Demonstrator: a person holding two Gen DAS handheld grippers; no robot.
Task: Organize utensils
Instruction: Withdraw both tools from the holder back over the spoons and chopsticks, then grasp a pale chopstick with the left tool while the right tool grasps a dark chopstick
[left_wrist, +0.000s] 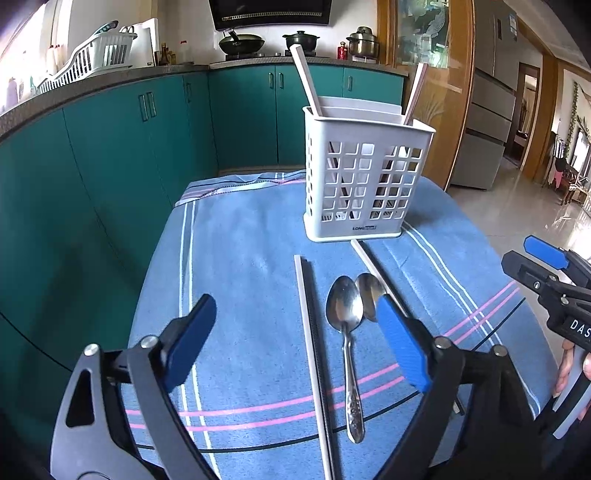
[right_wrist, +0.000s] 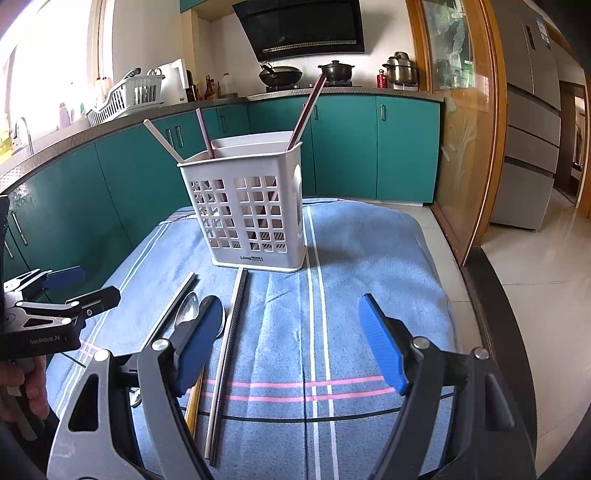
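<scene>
A white slotted utensil holder (left_wrist: 364, 181) (right_wrist: 251, 206) stands on a blue striped towel (left_wrist: 251, 236) (right_wrist: 351, 266) with chopsticks (left_wrist: 304, 79) (right_wrist: 308, 112) leaning in it. In front of it lie a chopstick pair (left_wrist: 310, 347) (right_wrist: 227, 347), two steel spoons (left_wrist: 345, 325) (right_wrist: 188, 310) side by side, and another chopstick (left_wrist: 369, 264) (right_wrist: 173, 306). My left gripper (left_wrist: 297, 343) is open above the chopstick pair and spoons, holding nothing. My right gripper (right_wrist: 290, 345) is open over the towel, right of the utensils; it also shows at the left wrist view's right edge (left_wrist: 532, 266).
Teal kitchen cabinets (left_wrist: 110, 147) (right_wrist: 343, 144) run behind and to the left, close to the table. A white dish rack (left_wrist: 96, 55) and pots sit on the counter. A glass door (right_wrist: 461, 129) and tiled floor lie to the right.
</scene>
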